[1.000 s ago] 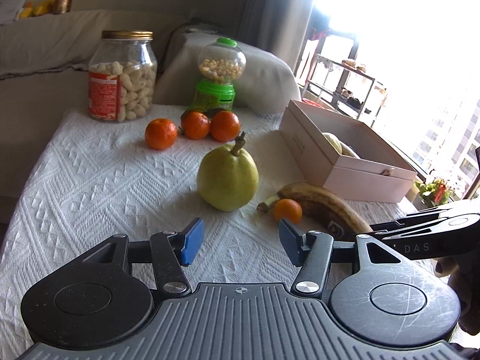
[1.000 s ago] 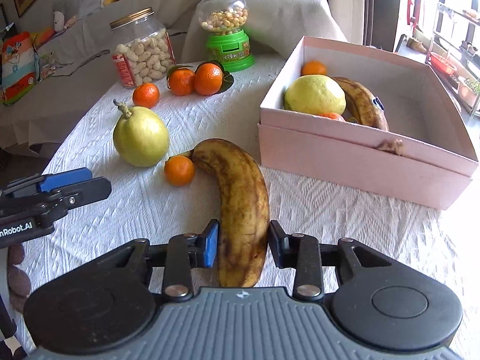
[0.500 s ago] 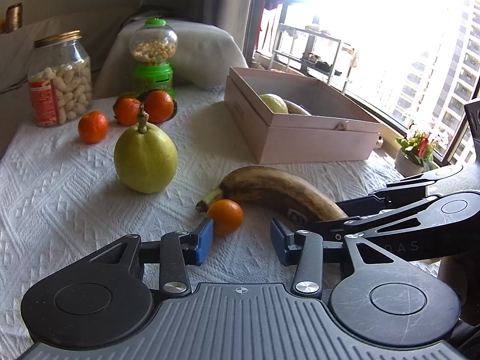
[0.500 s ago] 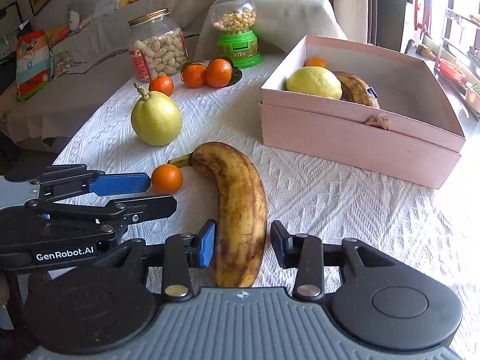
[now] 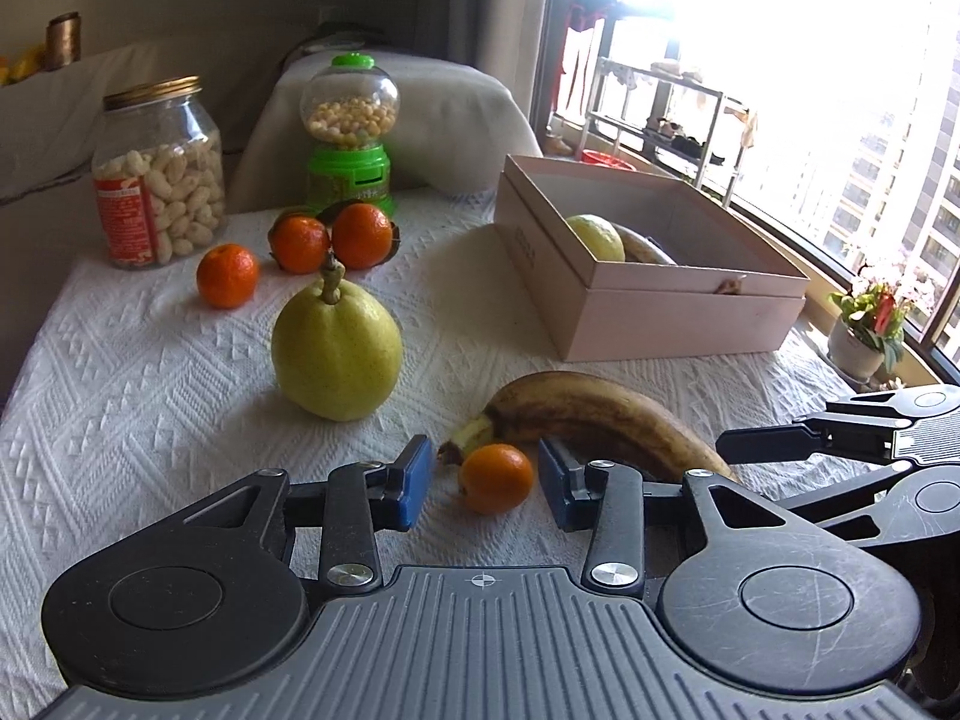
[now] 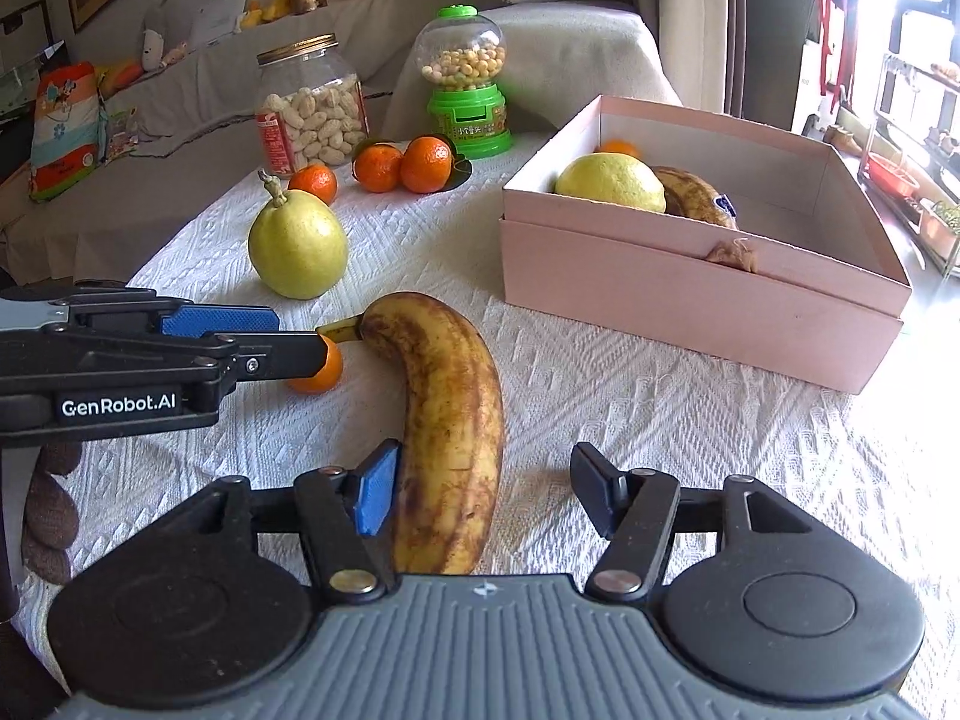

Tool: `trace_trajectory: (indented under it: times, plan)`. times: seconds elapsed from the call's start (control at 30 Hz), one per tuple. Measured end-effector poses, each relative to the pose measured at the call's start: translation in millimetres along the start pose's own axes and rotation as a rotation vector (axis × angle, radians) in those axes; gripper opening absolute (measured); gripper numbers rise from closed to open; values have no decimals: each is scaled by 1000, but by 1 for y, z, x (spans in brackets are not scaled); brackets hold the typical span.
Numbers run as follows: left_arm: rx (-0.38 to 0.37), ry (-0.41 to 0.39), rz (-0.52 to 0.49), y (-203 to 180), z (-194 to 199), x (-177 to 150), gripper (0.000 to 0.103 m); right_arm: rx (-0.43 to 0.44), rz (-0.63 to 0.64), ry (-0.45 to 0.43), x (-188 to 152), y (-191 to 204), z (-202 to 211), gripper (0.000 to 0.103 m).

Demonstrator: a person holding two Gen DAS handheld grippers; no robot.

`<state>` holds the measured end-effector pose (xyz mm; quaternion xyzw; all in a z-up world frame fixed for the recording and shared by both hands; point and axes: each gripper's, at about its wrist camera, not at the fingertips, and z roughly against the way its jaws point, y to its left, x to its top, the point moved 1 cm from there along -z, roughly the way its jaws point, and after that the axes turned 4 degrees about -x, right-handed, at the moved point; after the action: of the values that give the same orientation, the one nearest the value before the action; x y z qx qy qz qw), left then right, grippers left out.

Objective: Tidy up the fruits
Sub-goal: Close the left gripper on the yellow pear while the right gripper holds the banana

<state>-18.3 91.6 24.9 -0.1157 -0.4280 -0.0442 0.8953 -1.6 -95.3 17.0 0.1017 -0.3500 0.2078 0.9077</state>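
I see a table covered with a white cloth (image 5: 150, 396) woven in a raised diamond pattern. My left gripper (image 5: 485, 483) has its fingers spread, with a small orange (image 5: 495, 478) lying on the cloth between the blue pads, touching neither as far as I can tell. My right gripper (image 6: 480, 495) is also spread wide; the near end of a brown-spotted banana (image 6: 447, 420) lies between its fingers, close against the left pad and apart from the right one. The banana's stem end points at the small orange.

Behind them a yellow-green pear (image 5: 336, 351) stands upright on the cloth. Farther back I see three more oranges (image 5: 228, 275), two of them side by side on a dark leaf-like mat. A pink box (image 6: 690, 294) sits open toward the window side, holding a large yellow fruit (image 6: 609, 185), another banana and an orange in its far corner.

At the back edge of the table stand a jar of peanuts (image 5: 159, 171) with a gold lid and a green candy dispenser (image 5: 350, 138) with a clear globe. Beyond the table is a sofa (image 6: 198, 96) draped in pale fabric, with framed pictures on the wall above it. A bright window (image 5: 810, 90) fills the right side, with a metal rack beside it and a potted plant (image 5: 870, 324) on the sill.
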Motion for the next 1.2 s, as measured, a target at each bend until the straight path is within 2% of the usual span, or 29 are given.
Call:
trace_trajectory:
  times: [0.17, 0.27, 0.47, 0.67, 0.9, 1.03, 1.2]
  plan:
    - [10, -35, 13, 6, 4, 5, 44, -6, 4, -3, 0, 1, 0, 63]
    - [49, -85, 31, 16, 7, 15, 44, -8, 5, -1, -1, 1, -1, 64]
    - [142, -134, 37, 32, 5, 30, 44, -34, 38, -4, -5, 6, -3, 67]
    - [178, -116, 0, 34, -10, 37, 46, -64, 74, -20, -8, 12, -4, 70]
    - [203, -101, -74, 22, -16, 35, 58, -64, 67, -29, -10, 11, -4, 73]
    - [186, -92, -69, 22, -17, 37, 64, -66, 67, -36, -11, 12, -4, 75]
    - [191, -91, -54, 27, -19, 39, 65, -66, 65, -40, -12, 12, -4, 76]
